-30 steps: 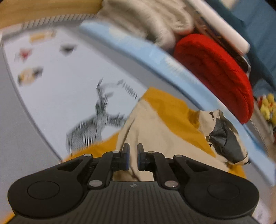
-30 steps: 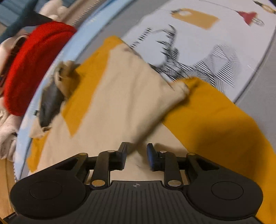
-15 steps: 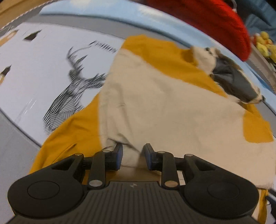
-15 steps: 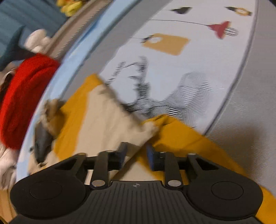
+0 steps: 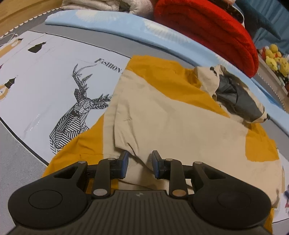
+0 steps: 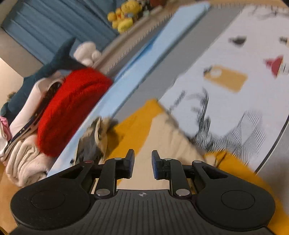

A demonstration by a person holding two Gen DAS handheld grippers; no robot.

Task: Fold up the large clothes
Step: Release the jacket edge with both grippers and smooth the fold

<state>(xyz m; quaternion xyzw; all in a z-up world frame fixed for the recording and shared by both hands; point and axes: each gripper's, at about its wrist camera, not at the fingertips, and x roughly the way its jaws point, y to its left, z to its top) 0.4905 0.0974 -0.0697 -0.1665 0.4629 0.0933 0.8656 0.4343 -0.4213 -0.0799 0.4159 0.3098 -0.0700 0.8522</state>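
Observation:
A mustard-yellow and beige jacket (image 5: pixel 171 115) lies spread on the printed bed sheet (image 5: pixel 45 76), its grey-lined hood (image 5: pixel 233 94) bunched at the far right. A beige sleeve is folded across the body. My left gripper (image 5: pixel 140 162) points down at the near edge of that fold. It is open, and a ridge of beige cloth lies in the gap, free of the pads. In the blurred right wrist view my right gripper (image 6: pixel 143 162) hovers open over the jacket (image 6: pixel 162 133). The hood (image 6: pixel 94 137) lies to its left. I see nothing pinched between its fingers.
A folded red blanket (image 5: pixel 207 27) and beige blankets (image 5: pixel 101 4) are stacked behind a light blue cover (image 5: pixel 126 27). Yellow plush toys (image 5: pixel 274 56) sit far right. A deer print (image 5: pixel 77 112) marks the sheet left of the jacket. A blue shark plush (image 6: pixel 45 77) lies beyond the red blanket (image 6: pixel 72 104).
The left jaws went from nearly shut to open, and the gripper dropped closer to the jacket. The right gripper rose and tilted up, so more of the bed's far side shows.

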